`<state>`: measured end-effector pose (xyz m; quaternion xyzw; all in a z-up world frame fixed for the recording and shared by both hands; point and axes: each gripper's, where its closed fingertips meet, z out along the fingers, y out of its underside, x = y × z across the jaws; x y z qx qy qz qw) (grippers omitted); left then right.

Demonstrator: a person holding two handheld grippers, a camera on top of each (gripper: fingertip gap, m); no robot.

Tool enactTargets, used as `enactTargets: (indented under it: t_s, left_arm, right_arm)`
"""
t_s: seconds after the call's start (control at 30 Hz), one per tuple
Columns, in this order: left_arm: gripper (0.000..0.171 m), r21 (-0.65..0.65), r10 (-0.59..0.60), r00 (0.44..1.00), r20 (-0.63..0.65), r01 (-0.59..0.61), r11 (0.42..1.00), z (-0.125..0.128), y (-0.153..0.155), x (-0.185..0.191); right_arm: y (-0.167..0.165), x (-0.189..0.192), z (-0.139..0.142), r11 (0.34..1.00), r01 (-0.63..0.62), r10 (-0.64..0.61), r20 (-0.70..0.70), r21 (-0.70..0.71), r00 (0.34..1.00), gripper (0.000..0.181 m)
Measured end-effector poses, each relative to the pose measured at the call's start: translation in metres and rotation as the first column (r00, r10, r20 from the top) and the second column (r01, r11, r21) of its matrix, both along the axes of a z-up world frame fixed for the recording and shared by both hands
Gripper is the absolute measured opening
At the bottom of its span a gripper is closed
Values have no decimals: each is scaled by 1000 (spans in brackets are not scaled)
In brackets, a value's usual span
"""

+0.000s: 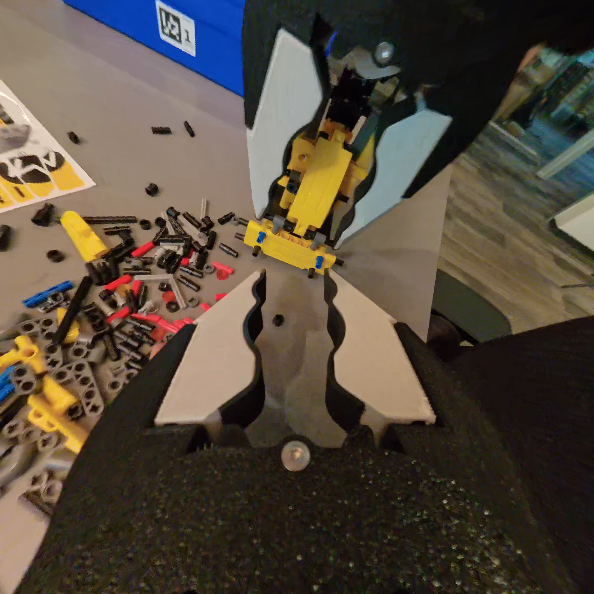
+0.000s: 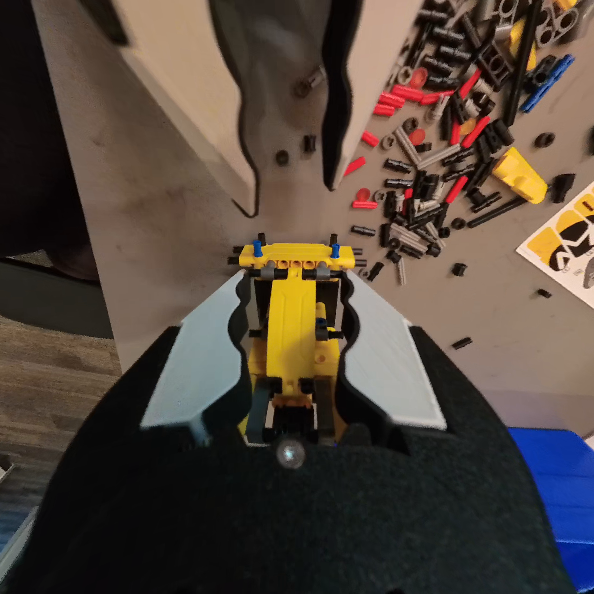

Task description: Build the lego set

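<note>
Right tool [image 2: 294, 276] clamped on yellow brick model [image 2: 294, 324], front bar poking past fingertips. Left tool [image 1: 294, 273] empty, fingers apart, tips just short of model's bar at 12 o'clock. Loose brick pile [image 1: 128, 289] on desk [image 1: 128, 106] at 9 o'clock.

Yellow-black model [image 2: 294, 324], blue box [image 1: 205, 35]

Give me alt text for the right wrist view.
The right gripper is shut on a yellow brick-built model, its crossbar end sticking out past the fingertips. The open left gripper faces it above a grey table, with loose bricks scattered to the right.
</note>
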<state>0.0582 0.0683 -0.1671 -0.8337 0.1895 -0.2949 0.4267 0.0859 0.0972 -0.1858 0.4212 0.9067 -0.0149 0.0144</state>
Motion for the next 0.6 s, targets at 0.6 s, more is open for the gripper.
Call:
enactTargets:
  t_s: [0.6]
  left_arm:
    - [41,44,-207,975,77,204,978,2,-21,48]
  right_arm:
    - [-25,53,0,988,113,-115,-11,-107,993,56]
